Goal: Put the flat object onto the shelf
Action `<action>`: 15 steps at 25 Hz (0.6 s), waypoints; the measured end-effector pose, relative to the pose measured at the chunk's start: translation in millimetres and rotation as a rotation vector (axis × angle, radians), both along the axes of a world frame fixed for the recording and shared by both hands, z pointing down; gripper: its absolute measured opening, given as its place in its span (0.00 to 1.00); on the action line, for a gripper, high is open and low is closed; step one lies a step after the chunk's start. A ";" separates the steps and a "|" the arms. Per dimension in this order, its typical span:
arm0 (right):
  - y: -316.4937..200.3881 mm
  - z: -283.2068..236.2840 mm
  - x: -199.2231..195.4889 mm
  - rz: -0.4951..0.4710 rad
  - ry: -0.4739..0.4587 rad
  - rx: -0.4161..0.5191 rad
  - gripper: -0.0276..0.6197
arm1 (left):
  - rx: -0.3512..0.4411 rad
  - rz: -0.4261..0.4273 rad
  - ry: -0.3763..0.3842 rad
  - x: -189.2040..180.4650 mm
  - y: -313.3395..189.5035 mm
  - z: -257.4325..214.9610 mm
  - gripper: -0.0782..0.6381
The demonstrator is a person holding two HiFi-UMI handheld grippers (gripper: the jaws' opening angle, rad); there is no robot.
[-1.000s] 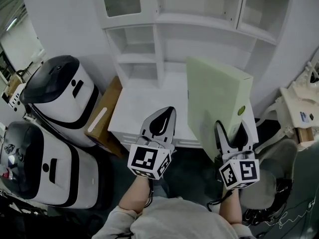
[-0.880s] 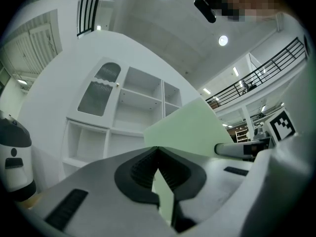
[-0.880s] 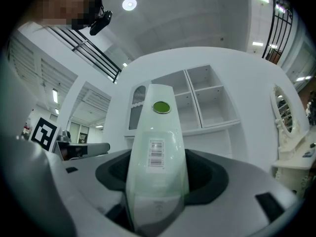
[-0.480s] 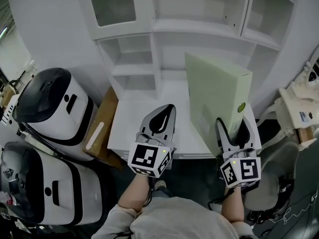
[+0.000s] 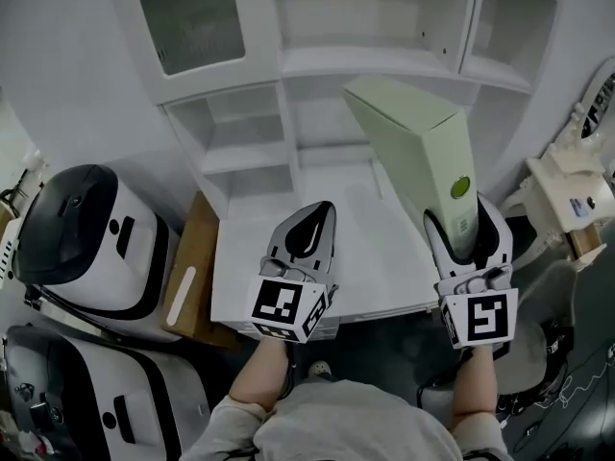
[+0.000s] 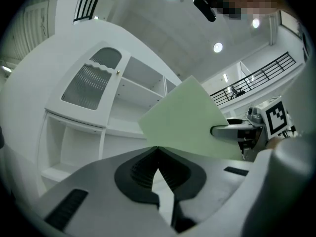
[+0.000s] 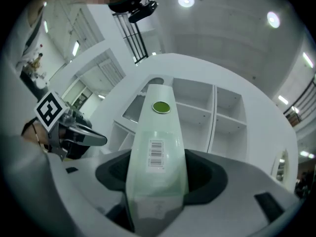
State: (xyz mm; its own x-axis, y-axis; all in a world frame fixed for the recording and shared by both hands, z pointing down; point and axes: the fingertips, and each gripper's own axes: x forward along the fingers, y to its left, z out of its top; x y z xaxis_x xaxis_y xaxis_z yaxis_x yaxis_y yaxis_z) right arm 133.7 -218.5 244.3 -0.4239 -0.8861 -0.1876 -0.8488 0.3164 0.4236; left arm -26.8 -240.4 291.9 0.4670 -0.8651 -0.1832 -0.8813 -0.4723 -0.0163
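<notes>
at the far left of the head view two white and black rounded appliances stand one behind the other, the upper one [image 5: 82, 229] near a flat brown cardboard box [image 5: 187, 286] that lies against the left edge of a white table [image 5: 255, 257]. behind the table rises a white shelf [image 5: 245, 133] with open compartments and, at its upper left, a door [image 5: 187, 22] with a frosted pane. the left gripper [image 5: 324, 209] hangs over the middle of the table, held out on a bare forearm [image 5: 264, 377]; in the left gripper view [image 6: 158, 154] its jaws meet at the tips and there is nothing between them. to the right, the right gripper [image 5: 461, 227] stands with its jaws spread wide and pressed on the lower end of a pale green flat box [image 5: 413, 152], one jaw on each broad face. the right gripper view [image 7: 158, 179] shows the box [image 7: 157, 142] running up from between the jaws, narrow edge toward the camera, with a barcode label [image 7: 155, 154] and a round green sticker [image 7: 161, 107] on that edge. the box is up in the air over the right part of the table, its top leaning toward the shelf's middle compartments, not resting on any board. it also shows in the left gripper view [image 6: 187, 122] as a green sheet beyond the closed jaws. at the far right sits a white plastic thing [image 5: 567, 195] with a small label.
</notes>
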 end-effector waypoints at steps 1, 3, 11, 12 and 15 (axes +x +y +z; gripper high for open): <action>-2.8 -6.4 -3.1 0.012 0.037 0.028 0.50 | 0.000 0.007 0.001 -2.0 -3.1 0.2 0.13; -7.7 -19.2 -8.9 0.034 0.105 0.082 0.50 | -0.001 0.019 0.002 -6.2 -8.4 0.9 0.13; -24.3 -51.9 -26.6 0.141 0.522 0.197 0.50 | 0.005 0.035 0.010 -26.9 -25.2 -0.1 0.13; -26.2 -56.5 -30.0 0.152 0.549 0.216 0.50 | 0.006 0.037 0.011 -29.3 -26.9 -0.3 0.13; -31.8 -68.6 -42.9 0.173 0.640 0.277 0.50 | 0.007 0.041 0.013 -36.6 -32.5 -0.8 0.13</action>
